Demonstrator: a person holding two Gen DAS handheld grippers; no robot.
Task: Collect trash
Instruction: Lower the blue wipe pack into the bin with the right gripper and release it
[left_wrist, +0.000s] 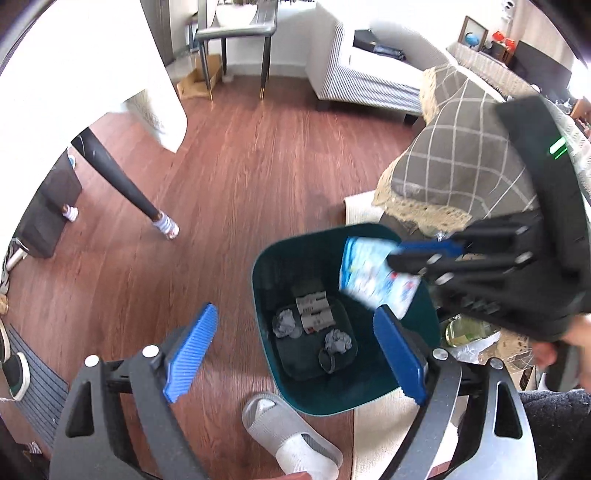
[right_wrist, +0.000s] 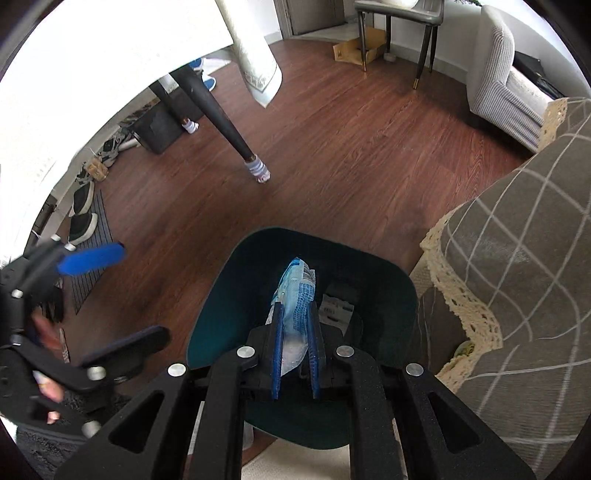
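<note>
A dark teal trash bin (left_wrist: 266, 280) stands on the wood floor, also seen in the right wrist view (right_wrist: 221, 295). Inside lie crumpled grey paper (left_wrist: 286, 325) and a printed label (left_wrist: 314, 310). My right gripper (right_wrist: 295, 325) is shut on a blue and white plastic wrapper (right_wrist: 297, 291) and holds it over the bin's opening; the wrapper also shows in the left wrist view (left_wrist: 373, 277), pinched by the right gripper (left_wrist: 402, 254). My left gripper (left_wrist: 295, 328) is open and empty, just above the bin's near left rim, and appears at the left of the right wrist view (right_wrist: 122, 291).
A grey slipper (left_wrist: 291, 439) lies by the bin's near side. A checked grey blanket with lace trim (left_wrist: 454, 155) covers furniture right of the bin. A black table leg (left_wrist: 122, 184) stands to the left. A striped sofa (left_wrist: 373, 77) and chair (left_wrist: 236, 33) stand far back.
</note>
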